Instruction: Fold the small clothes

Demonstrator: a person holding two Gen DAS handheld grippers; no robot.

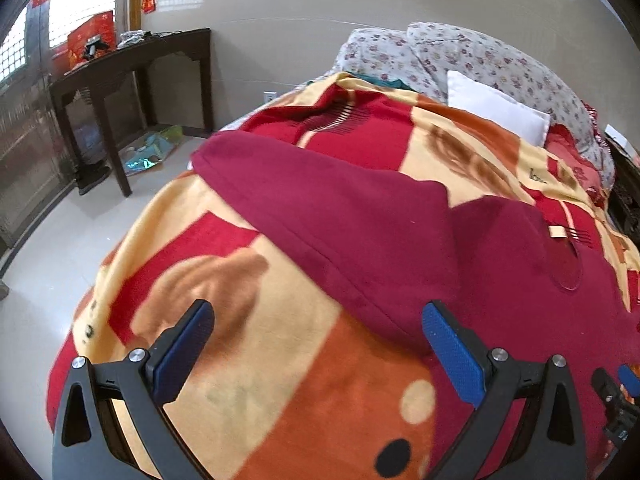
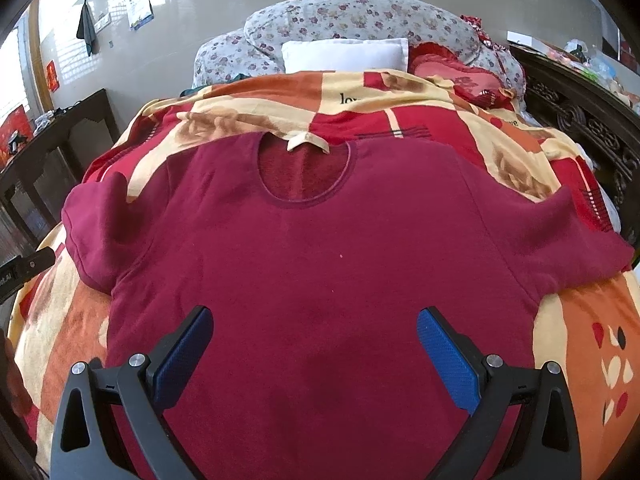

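Observation:
A dark red short-sleeved shirt (image 2: 320, 264) lies spread flat, front up, on the patterned blanket (image 2: 580, 320), its neckline towards the pillows. In the left wrist view the shirt (image 1: 360, 216) shows from its left side, with the left sleeve stretched out. My left gripper (image 1: 316, 320) is open and empty, above the blanket at the shirt's left edge. My right gripper (image 2: 314, 324) is open and empty, above the shirt's lower middle. The right gripper's tip shows at the left wrist view's right edge (image 1: 616, 384).
A white pillow (image 2: 344, 54) and floral bedding (image 2: 360, 16) lie at the head of the bed. A dark wooden table (image 1: 132, 68) stands by the wall to the left. A carved dark headboard (image 2: 580, 120) runs along the right.

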